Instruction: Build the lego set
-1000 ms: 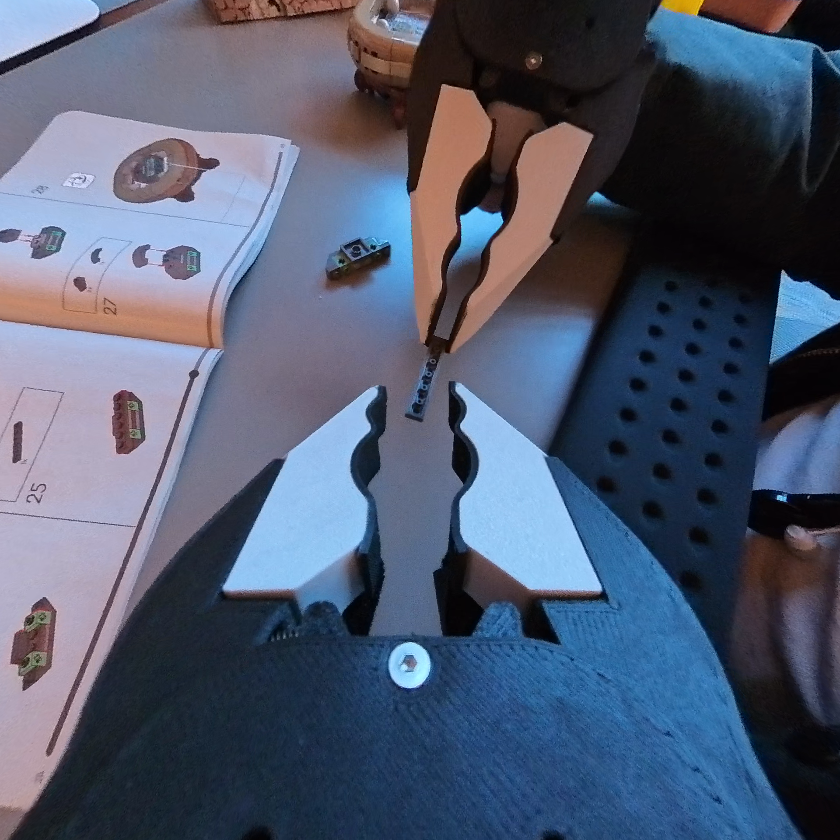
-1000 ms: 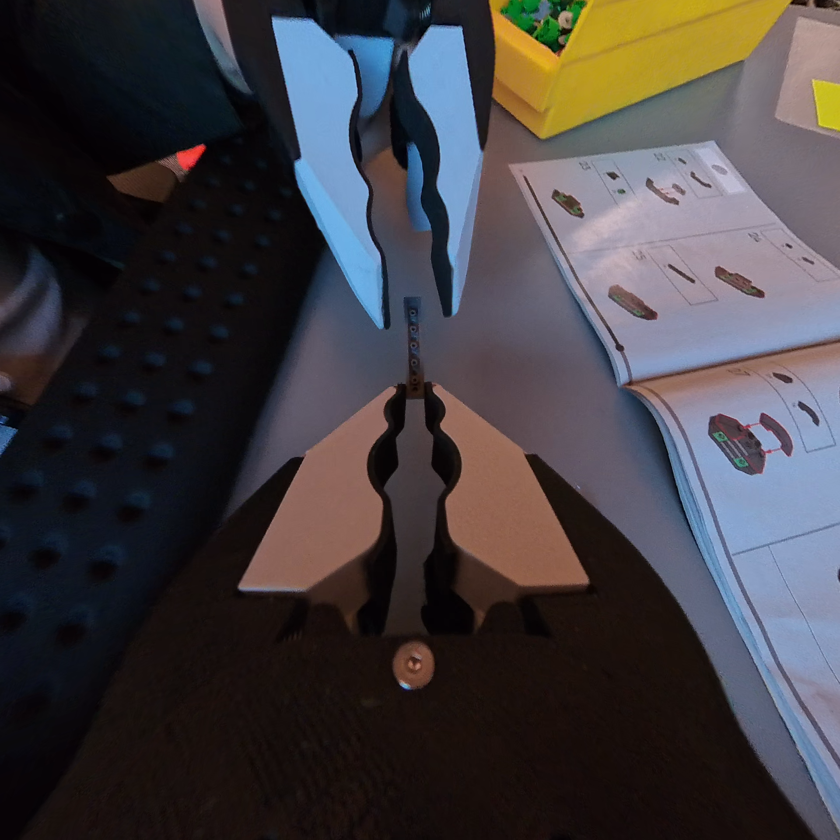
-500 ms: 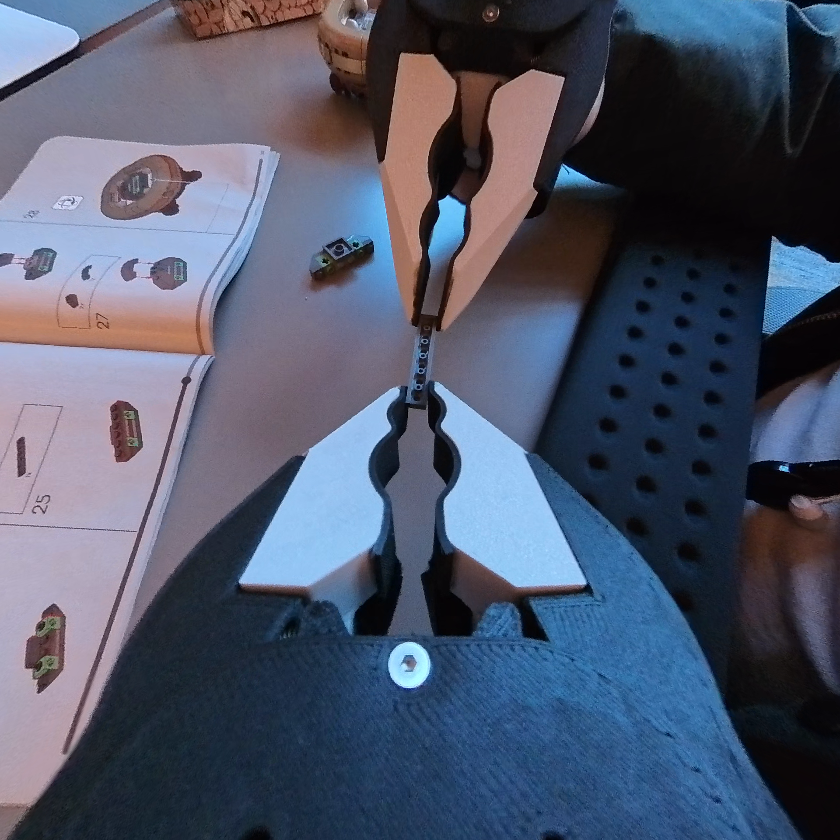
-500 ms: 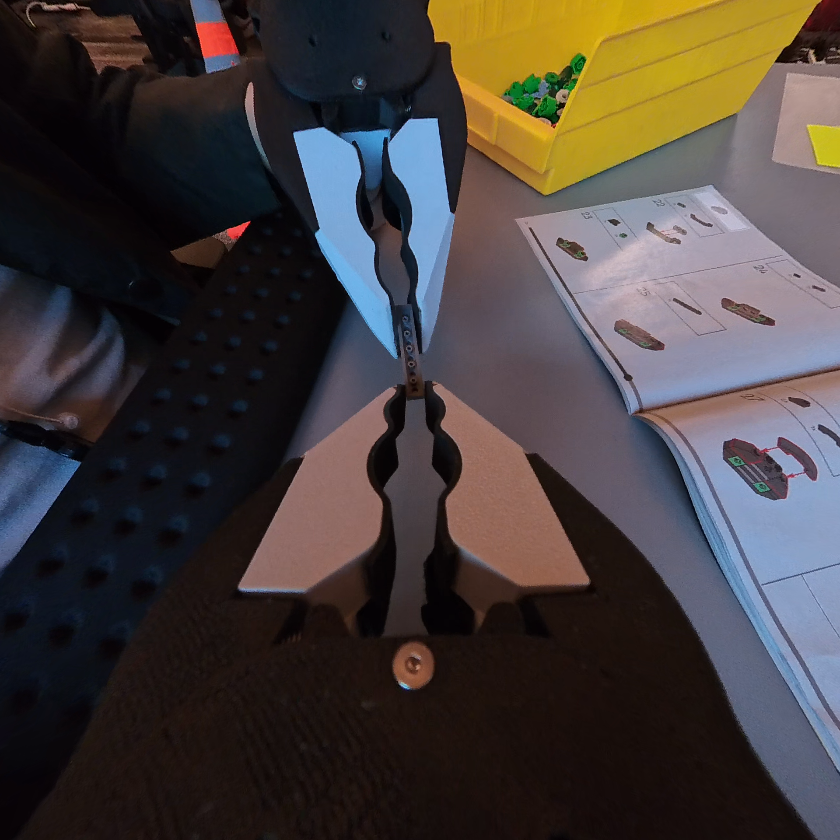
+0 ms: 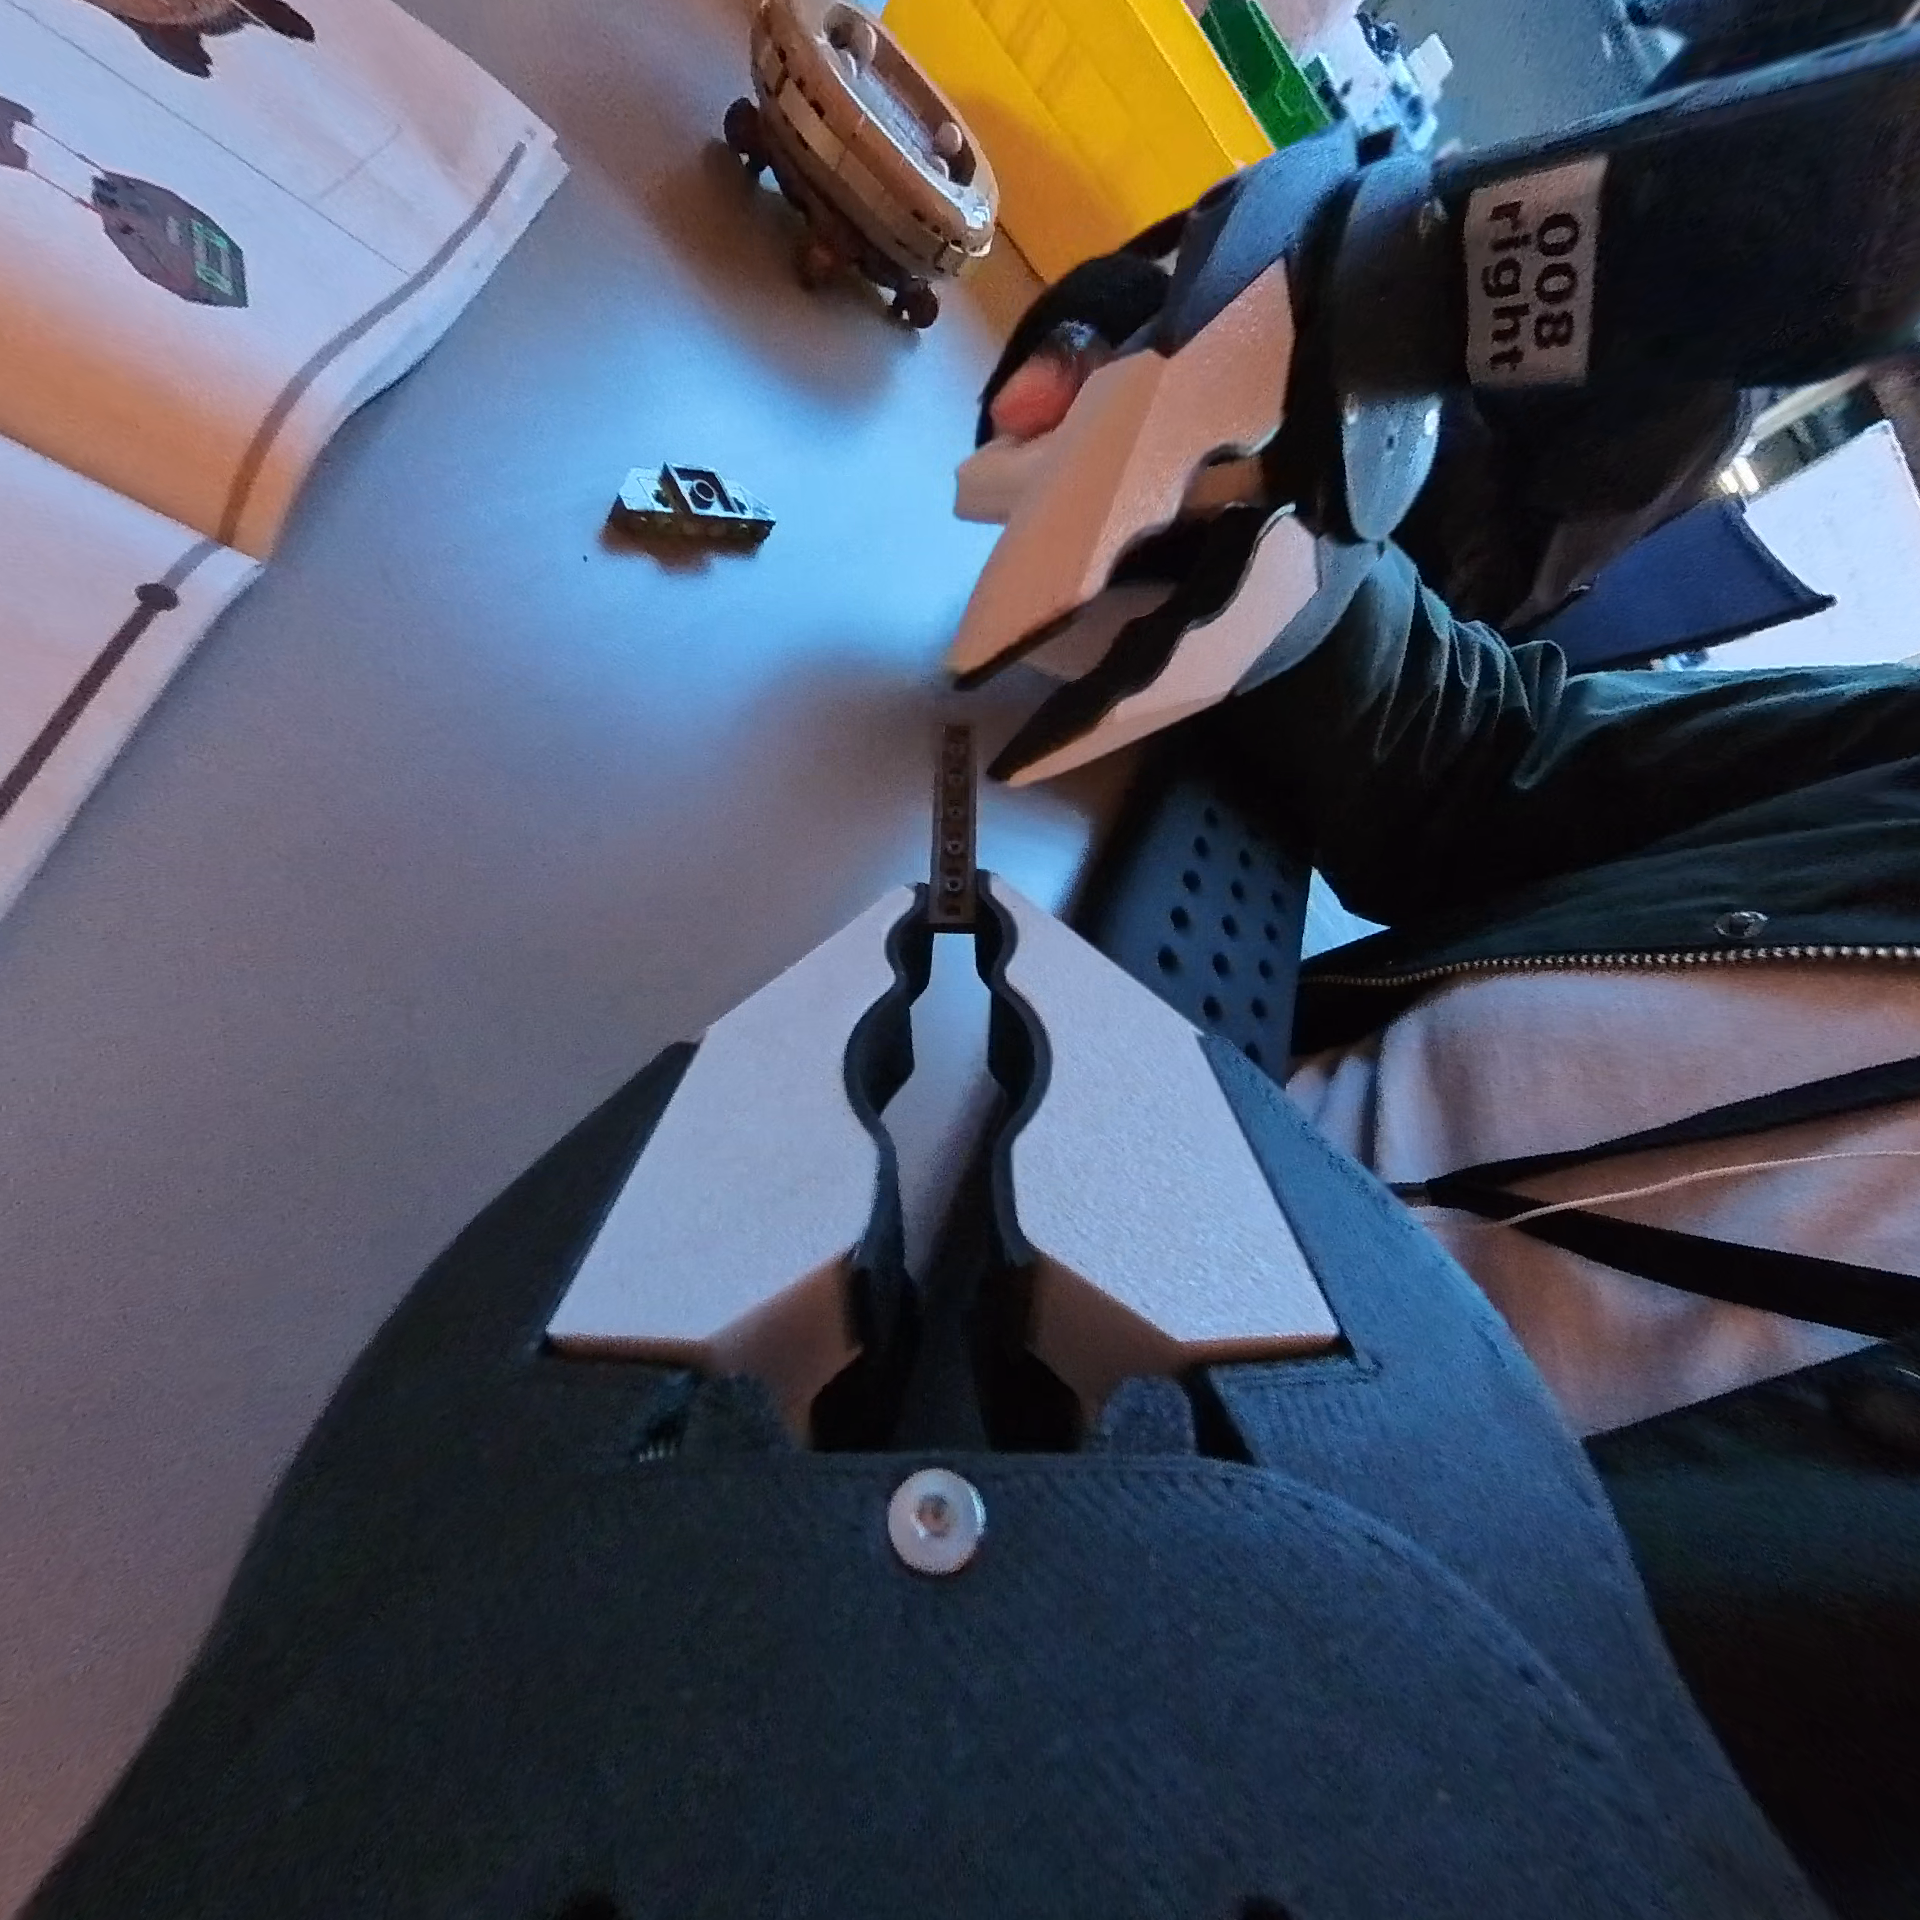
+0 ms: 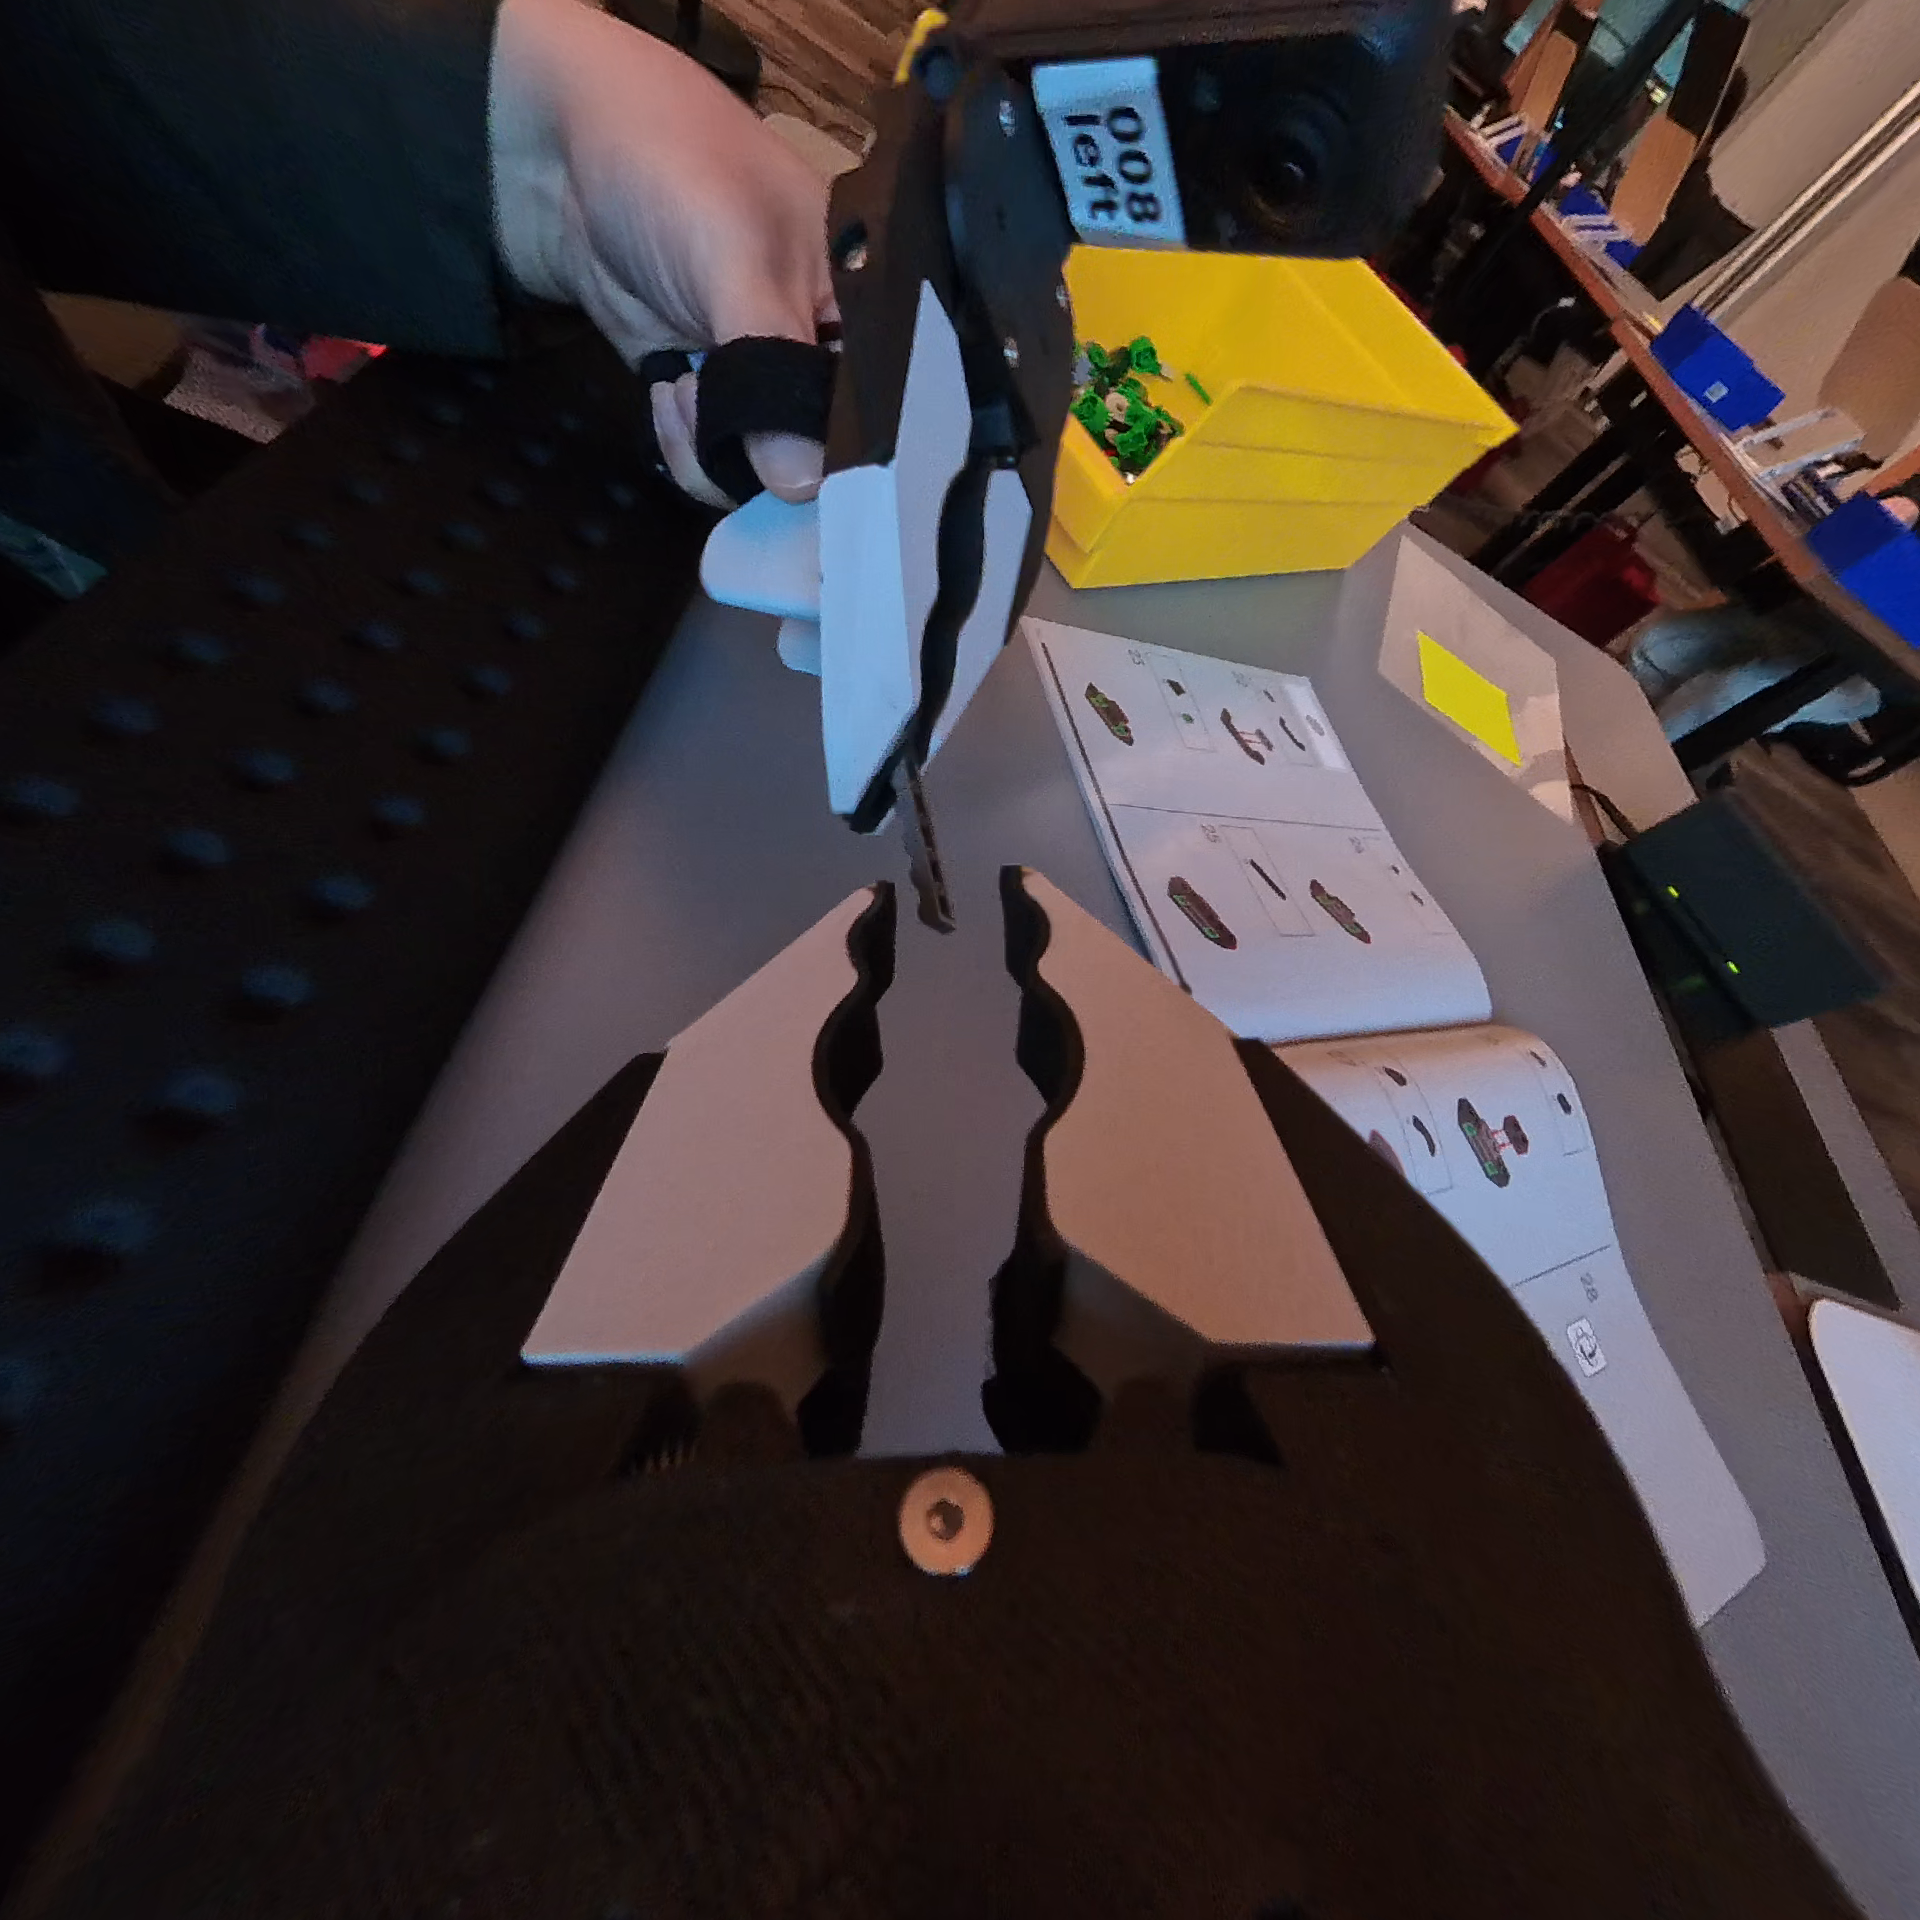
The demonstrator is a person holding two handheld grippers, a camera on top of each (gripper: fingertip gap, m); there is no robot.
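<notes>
Dark thin lego strip (image 5: 956,831) pinched in left gripper (image 5: 954,902) tips; right gripper (image 6: 945,883) spread, touching nothing.

Small brick assembly (image 5: 691,504) between booklet (image 5: 208,270) and bin (image 5: 1081,114)

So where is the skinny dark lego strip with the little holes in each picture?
Left wrist view: the thin dark lego strip with holes is just above centre, pinched at the tips of the left gripper, pointing up the picture.
Right wrist view: the strip is near the middle, hanging from the far gripper, just past the open right gripper.
Shared landmark: the yellow plastic bin on the grey table.
</notes>
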